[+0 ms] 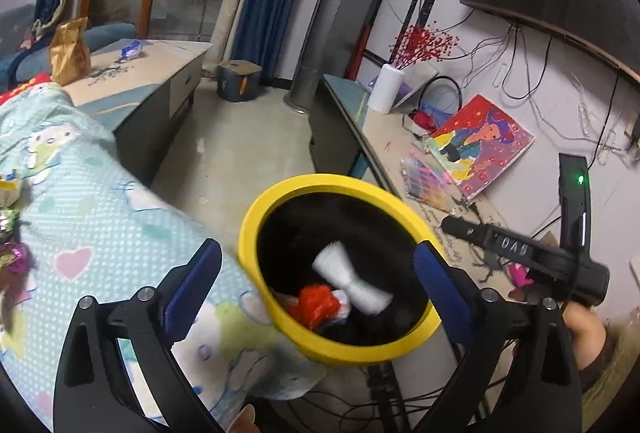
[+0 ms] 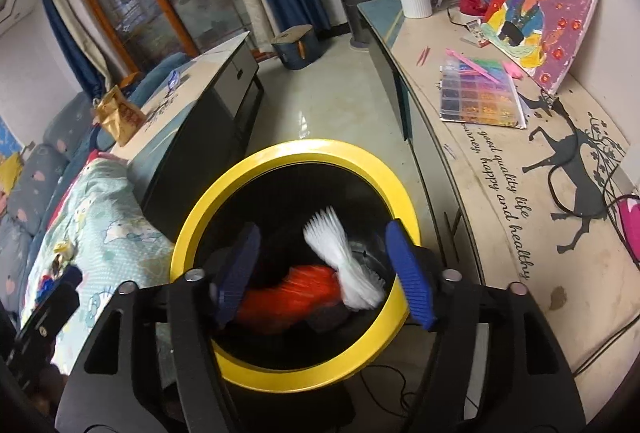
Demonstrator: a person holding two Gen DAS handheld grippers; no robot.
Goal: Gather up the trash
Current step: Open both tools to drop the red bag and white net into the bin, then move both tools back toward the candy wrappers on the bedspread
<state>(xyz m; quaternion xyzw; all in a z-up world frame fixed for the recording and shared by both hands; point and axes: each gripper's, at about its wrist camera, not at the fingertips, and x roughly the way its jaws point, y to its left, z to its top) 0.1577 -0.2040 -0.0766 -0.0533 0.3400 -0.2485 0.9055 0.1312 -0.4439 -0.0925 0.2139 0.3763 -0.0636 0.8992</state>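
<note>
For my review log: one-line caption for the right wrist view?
Open right gripper above yellow-rimmed bin, white wrapper between its open jaws.

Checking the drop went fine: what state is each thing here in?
Yellow-rimmed black bin: upright, uncovered, partly filled.
White crinkled paper piece: blurred, inside the bin's mouth, gripped by nothing.
Orange crumpled wrapper: lying in the bin.
Left gripper: open, empty.
Right gripper: open, empty.
</note>
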